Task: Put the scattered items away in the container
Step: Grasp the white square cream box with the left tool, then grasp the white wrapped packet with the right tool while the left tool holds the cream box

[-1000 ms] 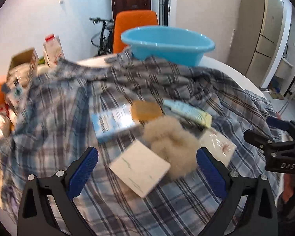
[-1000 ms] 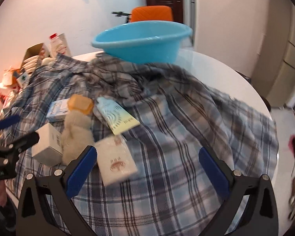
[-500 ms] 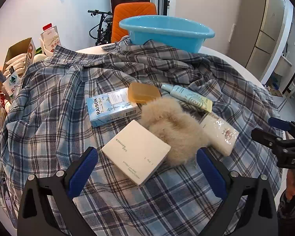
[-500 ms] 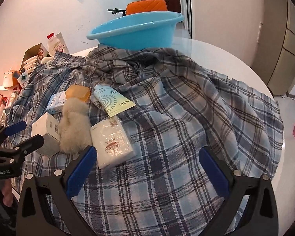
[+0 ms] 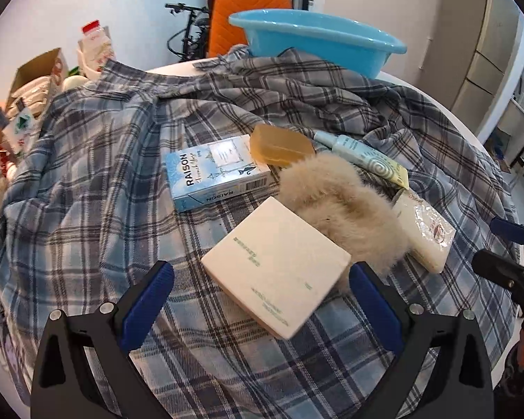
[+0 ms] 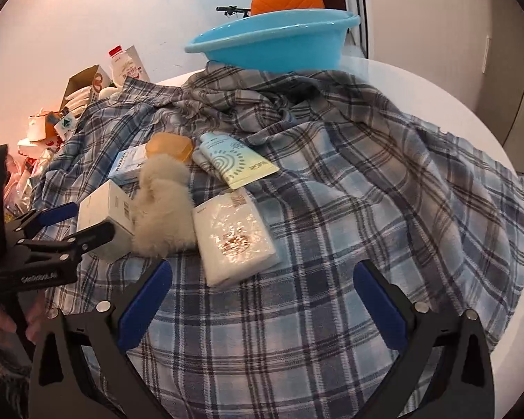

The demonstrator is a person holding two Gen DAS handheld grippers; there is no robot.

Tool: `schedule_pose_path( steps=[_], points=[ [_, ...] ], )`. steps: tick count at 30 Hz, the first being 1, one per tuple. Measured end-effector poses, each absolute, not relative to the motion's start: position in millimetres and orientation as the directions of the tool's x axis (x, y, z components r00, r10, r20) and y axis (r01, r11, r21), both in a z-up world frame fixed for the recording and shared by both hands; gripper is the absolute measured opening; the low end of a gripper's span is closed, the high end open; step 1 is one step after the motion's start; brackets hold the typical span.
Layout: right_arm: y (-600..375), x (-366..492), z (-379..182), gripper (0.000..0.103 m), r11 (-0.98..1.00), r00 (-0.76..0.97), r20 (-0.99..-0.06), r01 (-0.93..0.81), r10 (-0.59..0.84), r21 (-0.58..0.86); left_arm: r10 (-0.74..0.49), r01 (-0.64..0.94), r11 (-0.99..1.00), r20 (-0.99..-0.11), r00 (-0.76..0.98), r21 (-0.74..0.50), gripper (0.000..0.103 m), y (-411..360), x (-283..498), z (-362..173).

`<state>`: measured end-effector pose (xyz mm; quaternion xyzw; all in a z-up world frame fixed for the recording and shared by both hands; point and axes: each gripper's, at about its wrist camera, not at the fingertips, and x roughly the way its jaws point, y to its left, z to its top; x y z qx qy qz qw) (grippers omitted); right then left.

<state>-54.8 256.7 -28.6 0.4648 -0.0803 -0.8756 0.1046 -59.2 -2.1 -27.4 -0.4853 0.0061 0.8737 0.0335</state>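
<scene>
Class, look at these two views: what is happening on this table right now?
A person holds a claw in each hand over a plaid cloth. The left claw, open, straddles a white box. The right claw, open and empty, hovers near a wrapped white packet. Nothing shows in the blue basin yet.

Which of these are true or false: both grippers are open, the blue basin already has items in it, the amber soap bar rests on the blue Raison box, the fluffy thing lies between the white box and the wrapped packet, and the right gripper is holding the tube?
1. Both the left gripper and the right gripper are open. True.
2. The blue basin already has items in it. Cannot be confirmed: its inside is hidden in both views.
3. The amber soap bar rests on the Raison box. True; it overlaps one end.
4. The fluffy thing lies between the white box and the wrapped packet. True.
5. The right gripper holds the tube. False: the tube lies on the plaid cloth.
</scene>
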Motion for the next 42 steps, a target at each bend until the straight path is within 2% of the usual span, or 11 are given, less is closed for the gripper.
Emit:
schedule_pose_path(
  steps=[5,10,14,15,16,17,20,23,31,39,42],
  points=[
    [251,-51,-31,0.103,-0.96,-0.532,-0.799,0.15,-0.28,0.236,0.155,-0.251,-0.967,-0.859,-0.488,-0.032,0.102,1,-67,-31],
    [252,-49,-33,0.103,-0.959,-0.531,-0.798,0.151,-0.284,0.24,0.108,-0.3,-0.953,-0.873,-0.475,0.045,0.102,6,-76,-38],
    [254,-51,-36,0.103,-0.96,-0.525,-0.804,0.134,-0.28,0.247,0.152,-0.295,-0.956,-0.872,-0.466,-0.009,0.102,5,-80,-41],
    [254,-51,-36,0.103,-0.96,-0.524,-0.805,0.133,-0.279,0.246,0.157,-0.29,-0.957,-0.87,-0.467,-0.018,0.1,4,-80,-41],
    [254,-50,-37,0.103,-0.961,-0.522,-0.807,0.133,-0.277,0.244,0.159,-0.278,-0.96,-0.868,-0.47,-0.026,0.085,2,-80,-41],
    [255,-50,-38,0.103,-0.961,-0.521,-0.809,0.131,-0.274,0.242,0.163,-0.263,-0.964,-0.869,-0.467,-0.04,0.075,0,-80,-41],
    [257,-49,-40,0.103,-0.964,-0.516,-0.815,0.117,-0.263,0.237,0.185,-0.24,-0.968,-0.845,-0.502,-0.069,0.075,-7,-72,-35],
    [262,-50,-43,0.103,-0.963,-0.512,-0.817,0.098,-0.264,0.25,0.121,-0.222,-0.975,-0.824,-0.553,0.005,0.075,-6,-59,-23],
    [245,-55,-41,0.103,-0.954,-0.513,-0.805,0.17,-0.299,0.246,0.091,-0.191,-0.981,-0.816,-0.571,0.025,0.075,-14,-48,-9],
    [220,-61,-36,0.103,-0.94,-0.566,-0.782,0.335,-0.261,0.071,0.048,-0.164,-0.985,-0.828,-0.559,0.054,0.075,-15,-45,-16],
    [216,-70,-41,0.103,-0.925,-0.543,-0.799,0.378,-0.26,0.044,0.044,-0.166,-0.984,-0.829,-0.557,0.059,0.075,-13,-44,-17]
  ],
)
